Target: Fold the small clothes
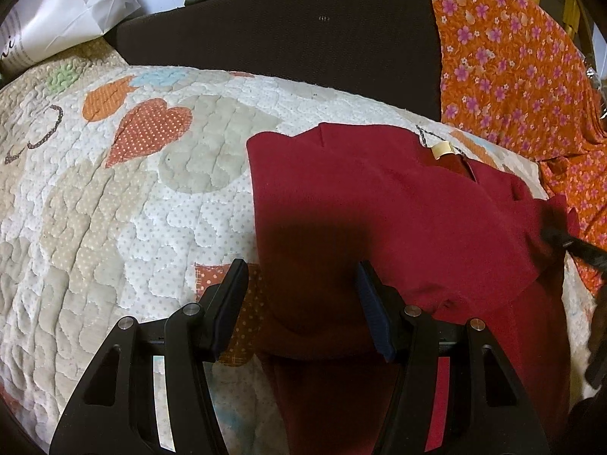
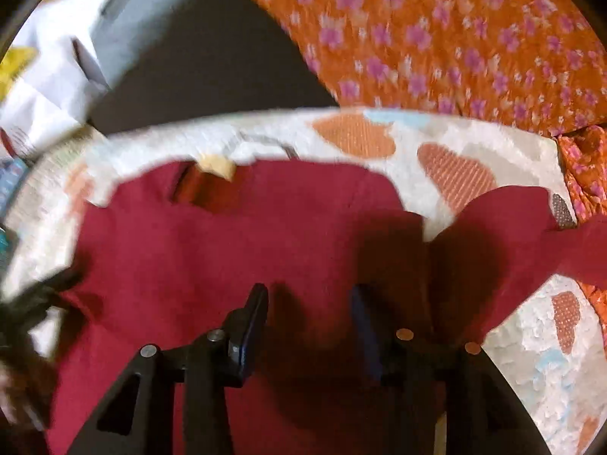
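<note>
**With both tongs spread over a half-flattened red garment, a loose sleeve may spoil the fold**

While neither tool grips anything, the main risk, as I judge it, is a lopsided fold. Both the left gripper (image 1: 299, 271) and the right gripper (image 2: 309, 295) hang released above the red garment (image 1: 398, 208), jaws spread apart and empty. If either closes where it now hovers, over the middle of the cloth rather than an edge, it would likely pinch several layers at once and drag the whole piece across the quilt (image 1: 114, 208). The right wrist view is blurred, so exact contact cannot be told.

The garment is deep red, soft and matte, lying on the heart-patterned quilt. Its neck opening, marked by a small pale label (image 1: 442, 149), sits at the garment's far edge, towards the dark cushion (image 1: 284, 30). One sleeve (image 2: 531, 235) trails off to the garment's right, reaching towards the orange flowered cloth (image 2: 436, 38) beyond the quilt's edge. That sleeve looks rumpled and could bunch under any fold made before it is laid flat
</note>
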`<state>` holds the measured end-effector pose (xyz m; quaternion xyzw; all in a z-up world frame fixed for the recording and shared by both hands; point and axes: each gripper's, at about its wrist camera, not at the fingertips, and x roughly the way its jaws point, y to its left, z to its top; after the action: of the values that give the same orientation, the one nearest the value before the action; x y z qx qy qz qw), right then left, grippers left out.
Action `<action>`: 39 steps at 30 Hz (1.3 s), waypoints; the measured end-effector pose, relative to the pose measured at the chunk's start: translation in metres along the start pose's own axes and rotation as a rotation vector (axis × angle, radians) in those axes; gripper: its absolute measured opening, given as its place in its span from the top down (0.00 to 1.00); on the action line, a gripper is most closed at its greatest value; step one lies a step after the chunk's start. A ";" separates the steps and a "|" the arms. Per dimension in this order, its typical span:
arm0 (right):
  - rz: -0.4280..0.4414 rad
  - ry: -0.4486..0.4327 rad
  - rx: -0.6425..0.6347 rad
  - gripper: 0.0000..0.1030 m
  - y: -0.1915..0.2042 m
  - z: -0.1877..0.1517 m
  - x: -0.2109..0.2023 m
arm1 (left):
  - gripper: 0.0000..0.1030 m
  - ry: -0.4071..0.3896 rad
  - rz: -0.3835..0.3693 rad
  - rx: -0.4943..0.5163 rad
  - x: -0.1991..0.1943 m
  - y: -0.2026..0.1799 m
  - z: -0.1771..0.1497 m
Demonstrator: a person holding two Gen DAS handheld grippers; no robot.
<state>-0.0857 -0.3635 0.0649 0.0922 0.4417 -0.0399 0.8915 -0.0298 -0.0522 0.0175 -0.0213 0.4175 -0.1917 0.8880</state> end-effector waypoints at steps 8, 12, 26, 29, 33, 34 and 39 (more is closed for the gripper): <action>-0.150 -0.191 0.323 0.57 -0.122 0.005 -0.083 | 0.43 -0.004 0.005 0.000 0.000 -0.001 -0.001; -0.155 -0.180 0.576 0.55 -0.207 0.011 -0.090 | 0.43 -0.001 0.004 0.001 0.001 -0.001 -0.001; -0.060 -0.078 0.855 0.92 -0.286 0.015 -0.035 | 0.43 0.012 -0.013 -0.020 0.006 0.002 -0.001; -0.145 -0.155 0.746 1.00 -0.288 0.010 -0.075 | 0.43 0.005 -0.006 -0.015 0.004 0.001 -0.001; -0.295 -0.294 0.680 1.00 -0.299 0.002 -0.152 | 0.43 -0.020 0.001 -0.007 -0.003 -0.003 0.001; -0.307 -0.305 0.671 1.00 -0.300 0.001 -0.163 | 0.43 -0.026 -0.004 -0.006 -0.005 -0.004 0.001; -0.166 -0.244 0.644 0.98 -0.288 0.005 -0.166 | 0.43 -0.026 0.008 0.005 -0.005 -0.006 -0.001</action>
<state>-0.2264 -0.6481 0.1633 0.3267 0.3026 -0.2602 0.8567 -0.0354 -0.0559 0.0217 -0.0200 0.4054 -0.1891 0.8941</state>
